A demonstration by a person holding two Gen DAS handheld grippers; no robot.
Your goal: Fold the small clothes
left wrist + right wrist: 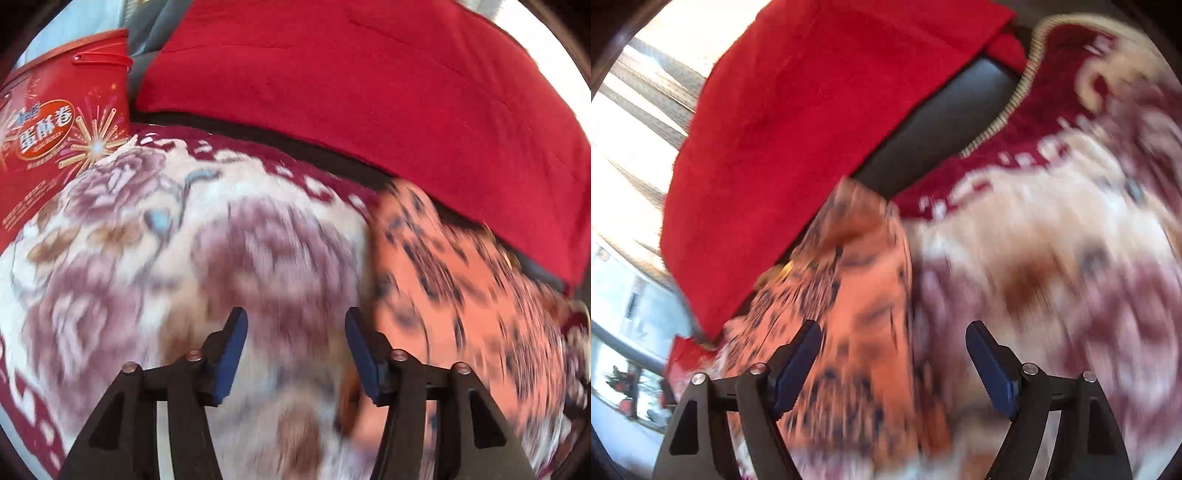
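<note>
One small garment in view: an orange cloth with dark specks (454,280), lying on the floral blanket (155,236), its far edge by the red cushion (369,81). From my right wrist camera the same orange cloth (857,295) sits under and left of centre, bunched at its top.

My left gripper (295,350) has its fingers spread, nothing between them, only blanket below; the cloth's edge lies just beside the right-hand finger (360,350). My right gripper (894,365) also has fingers spread, pads clear of the cloth beneath.

One red tin (55,122) with printed fireworks, cut off at frame left. One red cushion, cut by the top edge.

Both views are motion-blurred; I can't tell the garment's type or fold lines. A dark seat surface (945,125) shows between cushion and blanket. Bright windows (635,122) at left, washed out.
</note>
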